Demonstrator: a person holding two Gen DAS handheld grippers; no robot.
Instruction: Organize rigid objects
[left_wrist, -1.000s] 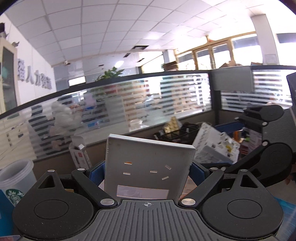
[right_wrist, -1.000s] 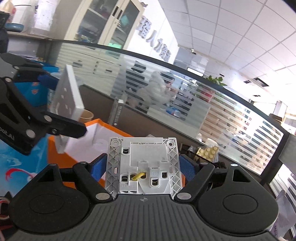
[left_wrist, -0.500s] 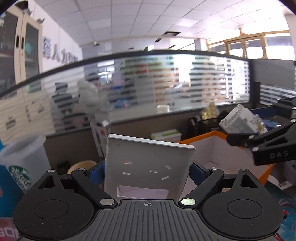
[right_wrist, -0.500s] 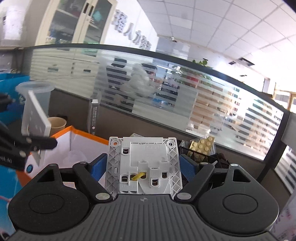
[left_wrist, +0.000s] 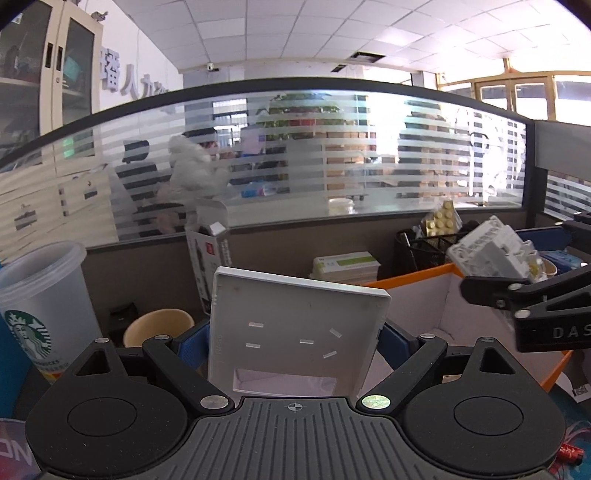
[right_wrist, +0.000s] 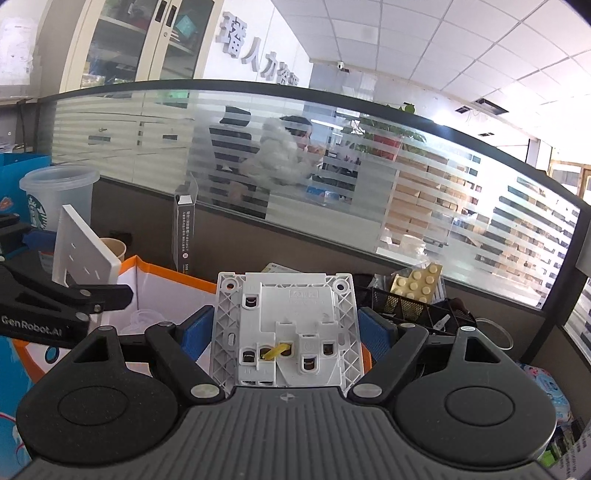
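The left claw (left_wrist: 295, 336) grips a white socket cover plate (left_wrist: 295, 332) by its side edges, its blue pads pressed against both sides. The plate stands nearly upright and tilts a little to one side; its lower edge is hidden behind the claw body, and only the slotted face with the rectangular window shows. In the right wrist view the same plate (right_wrist: 83, 251) appears edge-on at the left, held above the near corner of the orange-rimmed box (right_wrist: 173, 275).

The right claw (right_wrist: 286, 328) is closed on the socket module (right_wrist: 284, 325), clamped between its blue pads with the terminal side toward the camera. A short yellow piece sits in one terminal; what it is cannot be made out. The module's bottom edge is cut off by the claw body. From the left wrist view the module (left_wrist: 487, 253) hangs tilted over the far right side of the box (left_wrist: 406, 278), its lower part hidden by the black finger linkage.

The box interior is mostly hidden by both claws; something pale lies inside, too blurred to identify. A Starbucks cup (left_wrist: 40, 299) and a paper cup (left_wrist: 159, 326) stand left of the box, the latter partly covered. A black mesh organizer (right_wrist: 410, 302) with a yellow studded block (right_wrist: 419, 284) sits behind the box. The counter surface itself is barely visible.
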